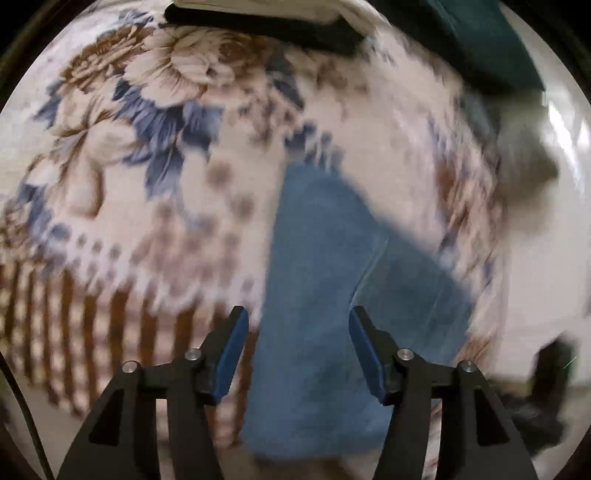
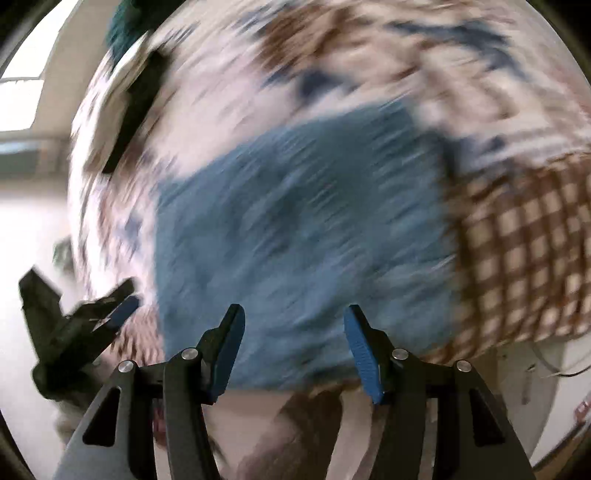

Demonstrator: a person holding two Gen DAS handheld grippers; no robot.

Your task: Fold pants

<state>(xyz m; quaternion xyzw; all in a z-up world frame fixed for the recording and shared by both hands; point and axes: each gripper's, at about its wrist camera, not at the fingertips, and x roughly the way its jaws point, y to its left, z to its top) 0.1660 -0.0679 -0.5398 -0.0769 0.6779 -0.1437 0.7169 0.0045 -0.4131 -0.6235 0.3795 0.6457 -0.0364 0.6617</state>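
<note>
Blue pants point(image 1: 325, 295) lie folded on a floral blanket point(image 1: 147, 177); both views are motion-blurred. My left gripper point(image 1: 299, 321) is open and empty, above the near part of the pants. In the right wrist view the pants point(image 2: 295, 229) fill the middle as a blocky folded shape. My right gripper point(image 2: 293, 317) is open and empty above their near edge. The left gripper point(image 2: 92, 321) shows at the lower left of the right wrist view, beside the pants, apart from them.
A long black object point(image 1: 266, 26) lies at the blanket's far edge, with dark teal cloth point(image 1: 480, 40) beside it. The blanket has a brown checked border point(image 2: 524, 251). White floor point(image 1: 546, 258) lies beyond the bed edge.
</note>
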